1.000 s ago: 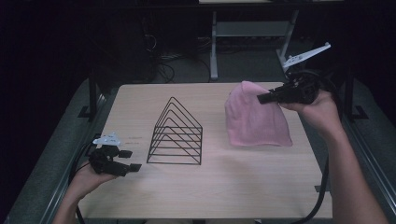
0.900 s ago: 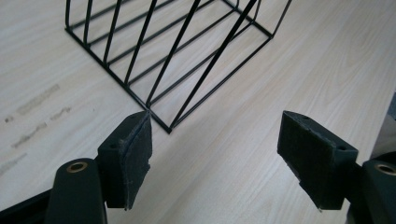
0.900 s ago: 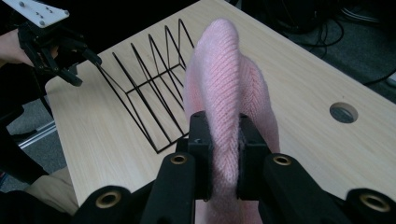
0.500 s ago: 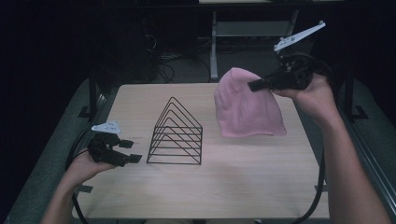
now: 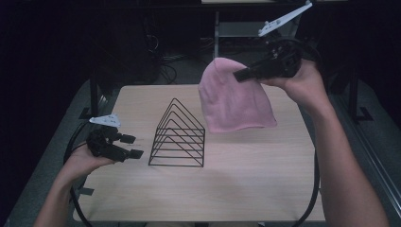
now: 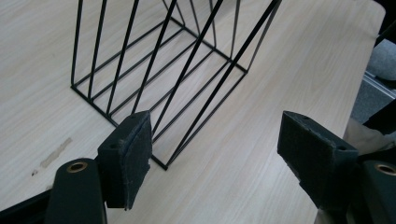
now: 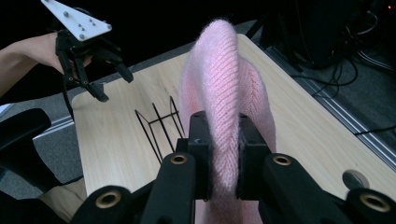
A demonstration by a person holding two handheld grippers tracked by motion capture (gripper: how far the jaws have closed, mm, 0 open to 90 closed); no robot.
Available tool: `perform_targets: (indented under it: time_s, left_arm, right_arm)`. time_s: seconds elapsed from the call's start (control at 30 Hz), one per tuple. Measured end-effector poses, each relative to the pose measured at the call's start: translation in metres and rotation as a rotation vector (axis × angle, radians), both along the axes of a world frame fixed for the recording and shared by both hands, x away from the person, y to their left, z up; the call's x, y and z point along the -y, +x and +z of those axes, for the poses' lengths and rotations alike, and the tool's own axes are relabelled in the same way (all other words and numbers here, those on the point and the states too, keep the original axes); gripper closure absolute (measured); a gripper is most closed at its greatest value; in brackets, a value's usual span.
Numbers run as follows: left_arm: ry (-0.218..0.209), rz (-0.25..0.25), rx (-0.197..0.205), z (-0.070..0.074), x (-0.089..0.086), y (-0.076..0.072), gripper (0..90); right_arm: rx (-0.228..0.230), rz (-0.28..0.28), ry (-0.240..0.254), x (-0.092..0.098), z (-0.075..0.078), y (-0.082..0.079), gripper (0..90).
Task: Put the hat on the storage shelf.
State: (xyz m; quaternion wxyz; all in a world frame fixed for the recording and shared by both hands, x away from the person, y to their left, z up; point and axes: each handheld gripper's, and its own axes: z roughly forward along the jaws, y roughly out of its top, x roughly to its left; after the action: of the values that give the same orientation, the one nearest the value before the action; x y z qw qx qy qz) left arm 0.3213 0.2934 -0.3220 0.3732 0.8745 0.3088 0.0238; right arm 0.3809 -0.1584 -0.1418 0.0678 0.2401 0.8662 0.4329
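A pink knitted hat (image 5: 234,101) hangs in the air above the far right part of the wooden table (image 5: 246,175). My right gripper (image 5: 239,74) is shut on its upper edge, and the knit (image 7: 219,116) is pinched between the two black pads (image 7: 198,154). A black wire rack (image 5: 178,136) of triangular frames stands in the middle of the table. My left gripper (image 5: 133,146) is held at the table's left edge, pointing at the rack, open with nothing between its pads (image 6: 128,156). Its jaws frame the rack's near corner (image 6: 163,98).
Beyond the table's far edge lie dark floor, cables and a metal stand (image 5: 222,33). Grey rails (image 5: 373,161) run along both sides of the table. A small tape mark (image 6: 55,153) sits on the wood near the rack.
The right gripper has lifted the pink hat off the table and carried it up and left toward the rack. The left gripper has risen a little, staying open.
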Motion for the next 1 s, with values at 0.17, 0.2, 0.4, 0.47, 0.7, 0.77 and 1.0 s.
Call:
perform_targets:
  time_s: [0.17, 0.2, 0.4, 0.47, 0.7, 0.77, 1.0]
  left_arm:
    - [0.000, -0.013, 0.005, 0.008, 0.004, 0.003, 26.5]
    - [-0.004, -0.015, 0.004, 0.009, 0.004, 0.003, 26.5]
    - [-0.023, -0.030, 0.000, 0.016, 0.007, 0.007, 26.5]
    - [-0.018, -0.031, 0.001, 0.018, 0.007, 0.009, 26.3]
    - [-0.037, -0.040, 0.004, 0.024, 0.007, 0.012, 26.0]
    - [-0.038, -0.042, 0.003, 0.025, 0.007, 0.012, 26.0]
    - [-0.048, -0.053, 0.003, 0.029, 0.007, 0.015, 26.1]
  right_arm:
    - [0.005, 0.025, -0.005, -0.014, 0.007, 0.001, 79.3]
    - [0.008, 0.033, -0.004, -0.016, 0.007, 0.002, 79.3]
    - [0.011, 0.055, -0.007, -0.030, 0.015, 0.003, 79.3]
    - [0.020, 0.060, -0.009, -0.035, 0.018, 0.003, 79.3]
    - [0.022, 0.093, -0.011, -0.055, 0.024, 0.006, 79.3]
    - [0.020, 0.096, -0.013, -0.058, 0.025, 0.007, 79.3]
    - [0.019, 0.145, -0.016, -0.085, 0.027, 0.012, 79.3]
